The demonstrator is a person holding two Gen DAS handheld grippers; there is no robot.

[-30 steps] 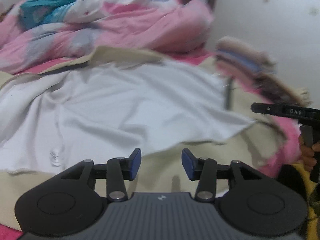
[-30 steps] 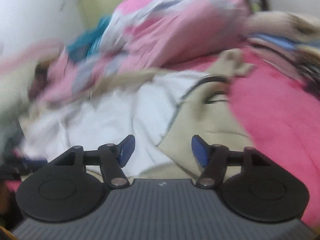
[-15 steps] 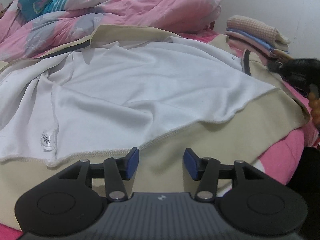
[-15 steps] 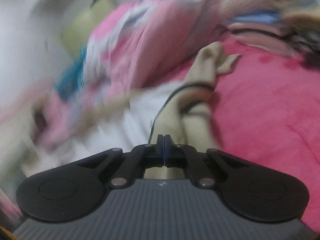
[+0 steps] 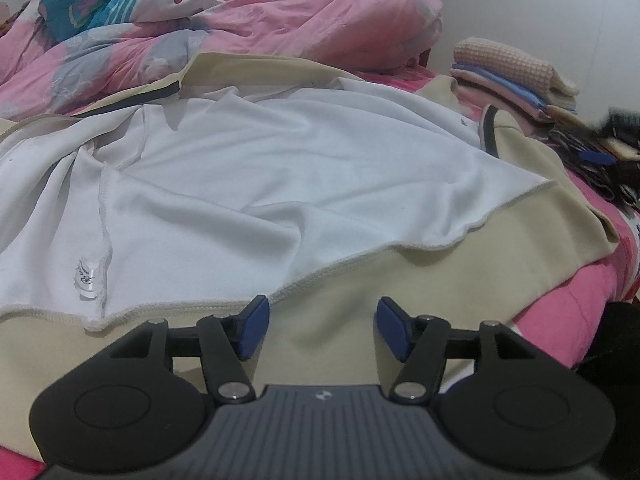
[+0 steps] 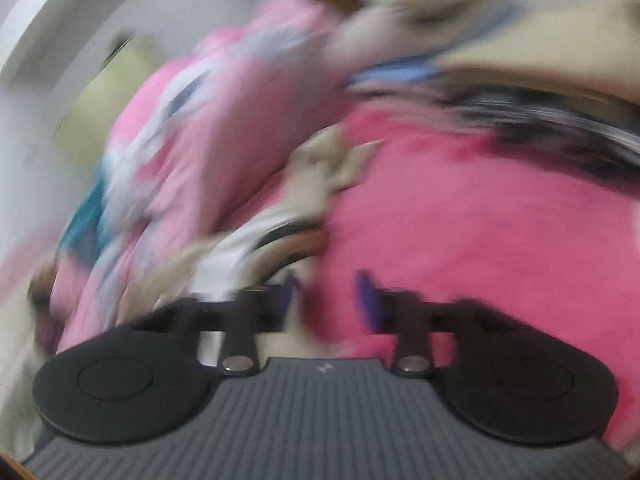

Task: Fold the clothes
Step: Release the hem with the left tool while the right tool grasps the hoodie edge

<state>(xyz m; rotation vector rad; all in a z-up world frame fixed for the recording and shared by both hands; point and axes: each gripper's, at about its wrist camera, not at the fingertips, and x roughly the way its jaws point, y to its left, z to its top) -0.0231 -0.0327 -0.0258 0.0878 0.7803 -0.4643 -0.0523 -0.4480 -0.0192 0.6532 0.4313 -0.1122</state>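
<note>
A beige garment with a white lining (image 5: 280, 184) lies spread across the bed, its lining up and a beige hem band (image 5: 400, 292) nearest me. My left gripper (image 5: 320, 330) hovers open just above that hem band, nothing between its blue pads. The right wrist view is heavily blurred. There the right gripper (image 6: 326, 296) is open over the pink bedsheet (image 6: 480, 240), with a beige sleeve with a dark stripe (image 6: 312, 184) just ahead and to its left. The right gripper shows as a dark blur (image 5: 612, 140) at the right edge of the left wrist view.
A crumpled pink patterned duvet (image 5: 240, 28) is heaped behind the garment. A stack of folded clothes (image 5: 516, 76) sits at the back right near the white wall. The bed's pink sheet (image 5: 580, 300) drops off at the right edge.
The right gripper was shut half a second ago and is now open, moving fast. The left gripper has drawn slightly closer to the hem band, still open.
</note>
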